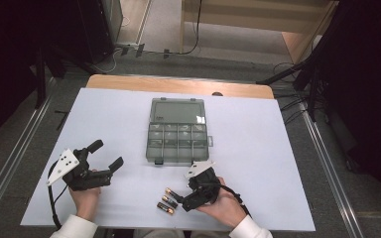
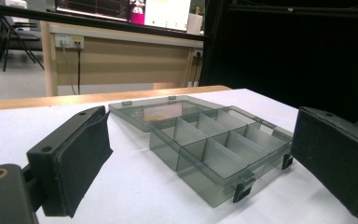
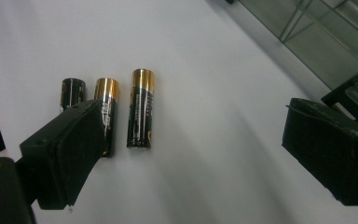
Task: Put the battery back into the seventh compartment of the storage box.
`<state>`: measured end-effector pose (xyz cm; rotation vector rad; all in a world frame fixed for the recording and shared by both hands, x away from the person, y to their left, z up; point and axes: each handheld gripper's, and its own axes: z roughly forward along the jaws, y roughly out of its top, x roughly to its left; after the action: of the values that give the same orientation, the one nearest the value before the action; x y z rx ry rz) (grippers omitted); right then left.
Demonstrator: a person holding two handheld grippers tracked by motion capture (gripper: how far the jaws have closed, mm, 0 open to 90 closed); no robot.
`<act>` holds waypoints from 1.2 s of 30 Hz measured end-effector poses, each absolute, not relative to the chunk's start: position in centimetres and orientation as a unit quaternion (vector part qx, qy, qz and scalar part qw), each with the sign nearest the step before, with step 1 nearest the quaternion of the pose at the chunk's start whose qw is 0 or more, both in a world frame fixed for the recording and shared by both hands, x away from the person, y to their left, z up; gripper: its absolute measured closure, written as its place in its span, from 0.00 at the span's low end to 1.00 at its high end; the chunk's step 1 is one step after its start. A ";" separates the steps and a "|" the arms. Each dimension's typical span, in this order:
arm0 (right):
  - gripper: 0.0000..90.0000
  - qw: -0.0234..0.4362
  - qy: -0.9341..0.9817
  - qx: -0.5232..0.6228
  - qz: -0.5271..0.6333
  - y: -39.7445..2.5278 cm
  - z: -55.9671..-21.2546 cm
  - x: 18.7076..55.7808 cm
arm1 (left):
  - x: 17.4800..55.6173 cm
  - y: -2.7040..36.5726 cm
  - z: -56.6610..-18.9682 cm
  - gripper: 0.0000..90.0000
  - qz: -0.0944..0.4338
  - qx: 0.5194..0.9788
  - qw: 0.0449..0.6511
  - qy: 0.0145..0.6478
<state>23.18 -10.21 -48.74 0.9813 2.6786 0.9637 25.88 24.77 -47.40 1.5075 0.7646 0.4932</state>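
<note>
One grey see-through organizer box (image 1: pixel 178 131), lid flat open behind it, eight compartments in two rows of four, lies on the white table (image 1: pixel 278 163) ahead of both sets of fingers. Two grippers: left gripper (image 1: pixel 106 156), jaws spread wide, nothing between them, box straight ahead beyond its fingertips. Right gripper (image 1: pixel 181 198), jaws also wide apart, gripping nothing. Three black-and-gold batteries (image 3: pixel 140 108) lie side by side, just off its fingertips; in the right gripper view one finger (image 3: pixel 63 156) overlaps the middle one.
</note>
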 end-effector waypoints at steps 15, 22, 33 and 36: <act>0.35 0.033 0.910 0.323 0.257 -7.2 -47.9 24.0 | 25.9 24.8 -47.4 0.05 0.215 0.659 0.638 0.335; 0.61 0.020 0.922 0.306 0.237 -6.5 -47.9 23.9 | 25.8 24.8 -47.3 0.05 0.219 0.657 0.639 0.334; 0.86 0.003 0.928 0.321 0.191 -5.4 -48.2 24.1 | 25.8 24.8 -47.3 0.05 0.219 0.657 0.640 0.332; 0.87 -0.002 0.924 0.331 0.190 -5.4 -48.1 24.2 | 25.8 24.8 -47.3 0.05 0.219 0.657 0.640 0.333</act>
<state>24.16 -5.43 -48.12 1.0405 2.9087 0.5970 25.78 24.76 -47.31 1.4998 0.7587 0.4994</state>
